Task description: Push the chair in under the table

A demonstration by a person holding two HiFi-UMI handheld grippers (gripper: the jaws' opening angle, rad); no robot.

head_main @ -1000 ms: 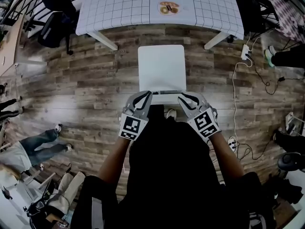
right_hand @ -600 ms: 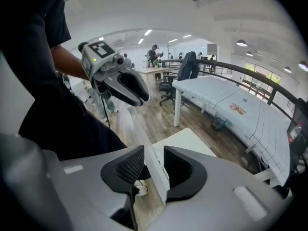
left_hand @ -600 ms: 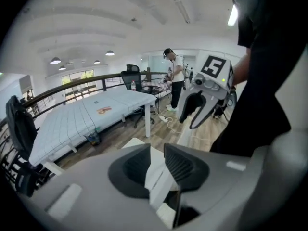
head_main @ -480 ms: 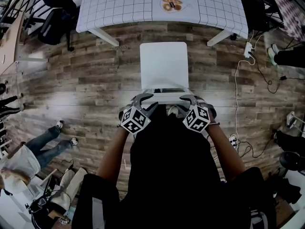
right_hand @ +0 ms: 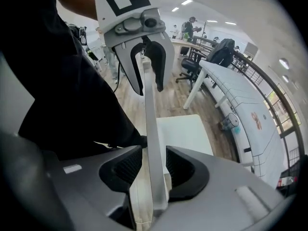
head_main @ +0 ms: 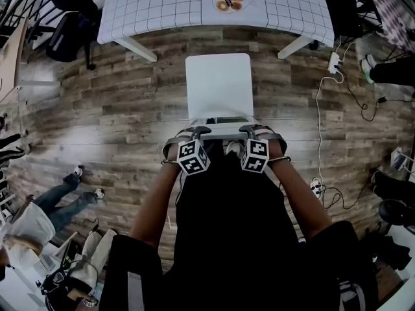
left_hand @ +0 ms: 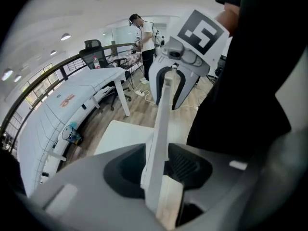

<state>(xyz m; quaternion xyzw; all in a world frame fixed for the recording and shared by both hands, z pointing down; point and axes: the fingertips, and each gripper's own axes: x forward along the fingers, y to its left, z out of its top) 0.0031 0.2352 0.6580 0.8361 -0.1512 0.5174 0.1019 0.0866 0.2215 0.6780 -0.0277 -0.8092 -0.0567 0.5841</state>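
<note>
While the person is standing right behind the chair (head_main: 219, 86), both grippers are pointing steeply down over the top edge of its backrest (right_hand: 150, 129). The left gripper (left_hand: 156, 167) is sitting astride that thin white panel. Its jaws have just been opening and are now standing moderately apart with the panel running between them. A dark gap is showing on one side, and the ribbed pad (left_hand: 185, 163) on the other side is lying very close, with no squeeze showing. The right gripper (right_hand: 153, 170) is straddling the same edge further along. Its jaws have also just been opening, and a sliver of space is showing on each side of the panel. Each gripper is appearing in the other's view, straddling the backrest beyond the jaws.

Just past the jaws and below them, the white seat (right_hand: 185, 134) is lying square to the table (head_main: 162, 5). Beyond the seat a strip of wood floor (head_main: 117, 109) is showing, so the chair is standing short of the table, lined up between its two near legs (head_main: 136, 47) and not yet under the gridded top. Farther ahead of the jaws, a round orange-brown item (head_main: 228, 2) is resting on the tabletop; I cannot tell what it is.
</note>
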